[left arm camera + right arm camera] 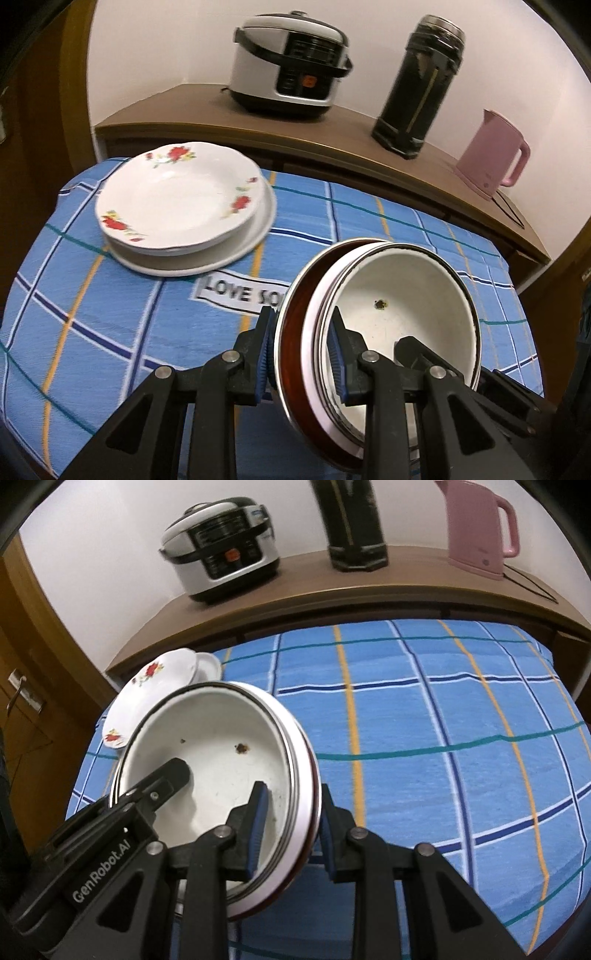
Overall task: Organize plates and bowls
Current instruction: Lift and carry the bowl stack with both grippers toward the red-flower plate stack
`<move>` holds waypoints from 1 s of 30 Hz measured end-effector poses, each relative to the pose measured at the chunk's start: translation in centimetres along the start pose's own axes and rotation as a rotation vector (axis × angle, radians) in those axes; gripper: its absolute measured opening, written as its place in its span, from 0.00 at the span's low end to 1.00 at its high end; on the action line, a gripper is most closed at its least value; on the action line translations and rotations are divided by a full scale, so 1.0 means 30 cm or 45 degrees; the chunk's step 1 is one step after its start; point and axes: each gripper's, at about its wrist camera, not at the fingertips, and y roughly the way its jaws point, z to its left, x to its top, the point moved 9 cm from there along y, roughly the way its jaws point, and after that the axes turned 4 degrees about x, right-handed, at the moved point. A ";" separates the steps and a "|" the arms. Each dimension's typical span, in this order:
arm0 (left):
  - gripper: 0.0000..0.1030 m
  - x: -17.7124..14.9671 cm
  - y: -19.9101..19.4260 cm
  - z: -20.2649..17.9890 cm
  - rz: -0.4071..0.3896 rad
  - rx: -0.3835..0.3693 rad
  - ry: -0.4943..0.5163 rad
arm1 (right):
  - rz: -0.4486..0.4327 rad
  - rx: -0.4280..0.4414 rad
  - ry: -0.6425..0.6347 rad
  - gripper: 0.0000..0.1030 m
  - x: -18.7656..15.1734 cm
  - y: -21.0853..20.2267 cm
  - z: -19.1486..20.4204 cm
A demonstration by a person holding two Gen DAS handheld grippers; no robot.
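A: Enamel bowl stack [388, 314] is riding tilted above the blue checked tablecloth [110, 332], carried by both tools at once. White bowl is innermost, a white-rimmed one around it, a brown-sided one outermost.

B: Grip state?

A: Left gripper [303, 354] is clenching the near rim of the stack, one blue pad inside the white bowl, the other on the brown outer wall. Right gripper [291, 830] is doing the same on the opposite rim. Neither is released.

B: Plates?

A: Looking done. Floral plate [181, 199] is sitting on top of a plate pile [236, 251], with a wider plain white plate at the bottom, at the far left of the cloth. Nothing else loose on the cloth in either view.

B: So bowls are nested, plates are piled. What's left?

A: My read: setting the bowl stack down, probably near the plates, then letting go with both tools. Stack is tilting, so it needs levelling before it lands. There are also brown specks inside the top bowl; chips or dirt, can't tell.

B: Background clutter in the way?

A: No. Multicooker [288, 62], dark thermos [417, 85] and pink kettle [491, 155] are all standing on the wooden sideboard [192, 107] behind the cloth, well apart from the bowls.
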 end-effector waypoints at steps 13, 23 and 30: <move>0.30 0.019 -0.028 0.188 -0.014 0.093 -0.095 | 0.050 0.075 -0.092 0.26 -0.006 0.085 0.175; 0.30 0.057 -0.046 0.279 -0.042 0.130 -0.147 | 0.051 0.107 -0.144 0.26 0.019 0.117 0.269; 0.30 0.096 -0.055 0.312 -0.066 0.139 -0.166 | 0.039 0.119 -0.163 0.26 0.049 0.125 0.309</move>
